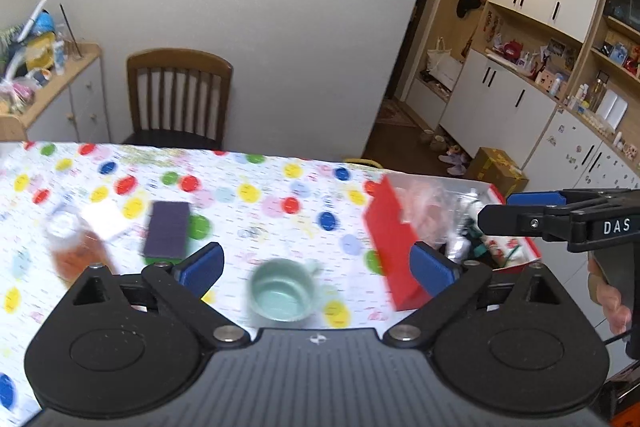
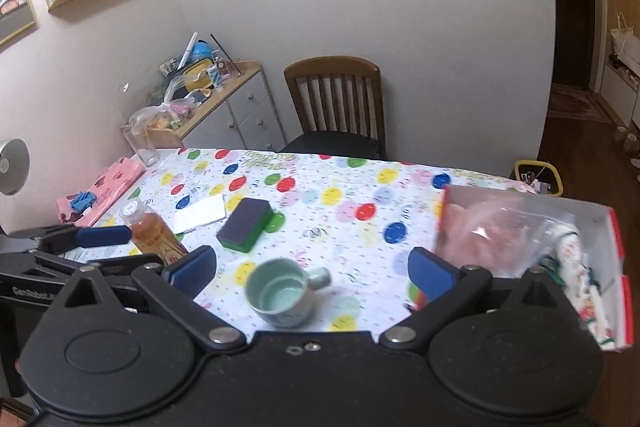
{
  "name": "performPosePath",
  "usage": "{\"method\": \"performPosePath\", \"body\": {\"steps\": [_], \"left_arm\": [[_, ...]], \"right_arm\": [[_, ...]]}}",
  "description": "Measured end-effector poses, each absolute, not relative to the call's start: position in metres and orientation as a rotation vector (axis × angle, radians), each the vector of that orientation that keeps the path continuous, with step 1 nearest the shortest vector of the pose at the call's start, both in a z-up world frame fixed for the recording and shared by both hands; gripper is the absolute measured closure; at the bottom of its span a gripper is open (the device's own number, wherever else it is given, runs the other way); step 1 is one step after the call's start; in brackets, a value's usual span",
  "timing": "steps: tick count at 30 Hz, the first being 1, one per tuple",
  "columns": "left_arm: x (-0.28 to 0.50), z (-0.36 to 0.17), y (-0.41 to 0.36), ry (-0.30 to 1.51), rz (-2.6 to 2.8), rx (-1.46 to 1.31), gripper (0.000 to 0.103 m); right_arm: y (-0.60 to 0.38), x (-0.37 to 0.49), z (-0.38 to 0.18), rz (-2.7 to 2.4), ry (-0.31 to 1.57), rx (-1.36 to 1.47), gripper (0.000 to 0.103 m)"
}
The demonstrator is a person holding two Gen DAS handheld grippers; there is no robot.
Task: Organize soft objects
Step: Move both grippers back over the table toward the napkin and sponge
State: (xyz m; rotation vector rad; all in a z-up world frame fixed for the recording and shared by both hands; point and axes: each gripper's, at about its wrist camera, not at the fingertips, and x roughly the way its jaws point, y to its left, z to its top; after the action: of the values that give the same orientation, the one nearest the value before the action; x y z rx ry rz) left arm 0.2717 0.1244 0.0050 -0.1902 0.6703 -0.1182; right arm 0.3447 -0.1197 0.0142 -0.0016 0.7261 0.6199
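Observation:
A purple-and-green sponge [image 1: 167,233] [image 2: 245,224] lies on the polka-dot tablecloth, with a white sponge [image 1: 107,219] [image 2: 200,214] to its left. A red box [image 1: 390,243] [image 2: 600,263] at the table's right edge holds a pink bagged item [image 2: 486,239] and other bagged soft things. My left gripper [image 1: 316,267] is open and empty above a mint cup [image 1: 282,291]. My right gripper [image 2: 312,269] is open and empty above the same cup [image 2: 282,293]. The right gripper also shows in the left wrist view [image 1: 516,211], over the box.
A bottle of amber liquid [image 2: 154,229] [image 1: 74,247] stands left of the sponges. A pink packet [image 2: 102,191] and a glass [image 2: 140,147] sit at the table's far left. A wooden chair [image 2: 336,107] stands behind the table, a cluttered cabinet [image 2: 224,107] beside it.

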Motion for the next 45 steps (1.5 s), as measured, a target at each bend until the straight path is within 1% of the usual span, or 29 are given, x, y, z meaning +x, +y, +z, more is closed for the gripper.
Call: {"method": "performPosePath", "body": {"steps": [15, 22, 25, 32, 41, 45], "left_arm": [[0.283, -0.004, 0.292, 0.683, -0.025, -0.203, 0.001], [0.308, -0.014, 0.363, 0.672, 0.066, -0.184, 0.001], [0.323, -0.03, 0.384, 0.676, 0.068, -0.165, 0.001], [0.362, -0.087, 0.411, 0.75, 0.019, -0.134, 0.001], [0.407, -0.158, 0.412, 0.859, -0.059, -0.087, 0.001], [0.424, -0.179, 0.409, 0.88, -0.061, -0.069, 0.001]], "right_arm": [[0.026, 0.367, -0.003, 0.617, 0.798, 0.002, 0.001], [0.084, 0.389, -0.015, 0.603, 0.839, -0.029, 0.001], [0.104, 0.403, -0.023, 0.594, 0.867, -0.031, 0.001], [0.144, 0.44, -0.055, 0.559, 0.945, -0.043, 0.001], [0.173, 0.484, -0.103, 0.502, 1.045, -0.045, 0.001], [0.185, 0.499, -0.127, 0.481, 1.083, -0.042, 0.001]]}}
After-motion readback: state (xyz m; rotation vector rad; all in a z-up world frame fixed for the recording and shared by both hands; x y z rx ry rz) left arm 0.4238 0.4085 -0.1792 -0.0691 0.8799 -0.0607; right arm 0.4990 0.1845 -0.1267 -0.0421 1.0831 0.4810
